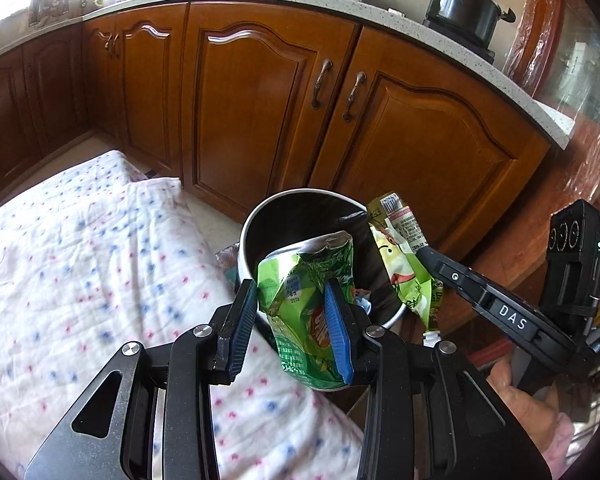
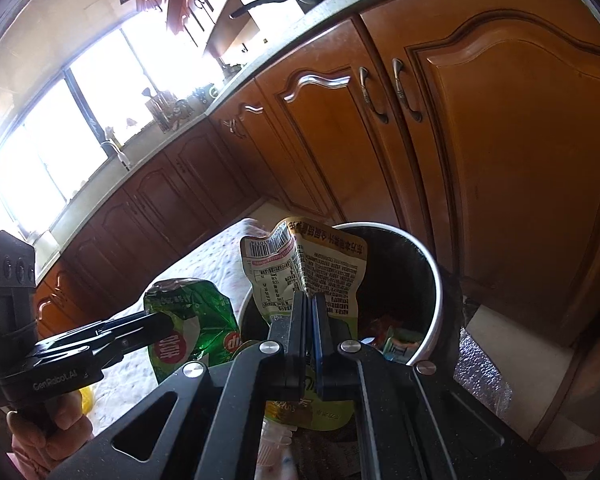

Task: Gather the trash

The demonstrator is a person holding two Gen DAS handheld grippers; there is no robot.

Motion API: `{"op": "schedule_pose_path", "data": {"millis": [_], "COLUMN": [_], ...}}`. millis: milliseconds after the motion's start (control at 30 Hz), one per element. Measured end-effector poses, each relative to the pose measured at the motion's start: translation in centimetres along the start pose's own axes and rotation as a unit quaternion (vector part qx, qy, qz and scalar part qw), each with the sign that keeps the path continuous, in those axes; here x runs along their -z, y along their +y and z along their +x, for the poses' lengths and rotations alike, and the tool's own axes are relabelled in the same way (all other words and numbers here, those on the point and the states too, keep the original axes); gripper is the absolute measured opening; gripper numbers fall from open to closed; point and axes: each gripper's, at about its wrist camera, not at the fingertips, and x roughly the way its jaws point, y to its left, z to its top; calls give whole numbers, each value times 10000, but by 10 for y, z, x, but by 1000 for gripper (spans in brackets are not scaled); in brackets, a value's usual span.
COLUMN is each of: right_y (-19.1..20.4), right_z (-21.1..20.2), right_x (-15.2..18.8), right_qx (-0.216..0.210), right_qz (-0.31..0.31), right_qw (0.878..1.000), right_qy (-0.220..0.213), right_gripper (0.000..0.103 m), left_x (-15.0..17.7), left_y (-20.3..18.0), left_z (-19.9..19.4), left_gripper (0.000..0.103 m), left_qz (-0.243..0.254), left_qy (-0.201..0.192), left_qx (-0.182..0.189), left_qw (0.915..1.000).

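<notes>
A crumpled green chip bag [image 1: 300,268] is pinched between the blue pads of my left gripper [image 1: 292,286], which is shut on it just in front of a round steel bin [image 1: 256,216]. To the right, my right gripper [image 1: 422,254] holds a yellow-green drink pouch [image 1: 400,264] beside the bin's rim. In the right wrist view, the right gripper [image 2: 308,300] is shut on the pouch [image 2: 300,264] over the near edge of the bin [image 2: 434,280]. The left gripper [image 2: 168,318] holds the green bag [image 2: 204,312] at the left. The bin holds wrappers [image 2: 396,340].
The bin stands at the edge of a table with a white cloth dotted pink and blue [image 1: 80,260]. Brown wooden cabinets [image 1: 260,100] run close behind, under a speckled counter with pots [image 1: 464,4]. A person's hand [image 1: 528,412] grips the right tool. A foil sheet [image 2: 480,372] lies right of the bin.
</notes>
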Motion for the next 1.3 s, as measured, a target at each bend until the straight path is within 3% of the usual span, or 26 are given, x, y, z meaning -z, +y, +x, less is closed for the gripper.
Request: {"op": "schedule_pose_path", "data": {"millis": [567,1133,1300], "right_y": [-11,-23,-30], "right_z": [44,70,70], "right_x": [-14,-20,-22], "right_qx": [276,326,225], "right_qz": [-50,76,201], "right_qw": [9985,9969,9971], "right_qy": [471,711,701], "right_gripper": [3,3,9], "left_x": [-20,-23,-25], "left_y": [-3,-9,-9], "left_z": [54,70,74], "left_gripper": [32,31,31], "left_qz": [88,190,172], "left_qy": [349,580,643], "left_qx": [-185,-205,-153], "left_qw": [9992,9979,9977]}}
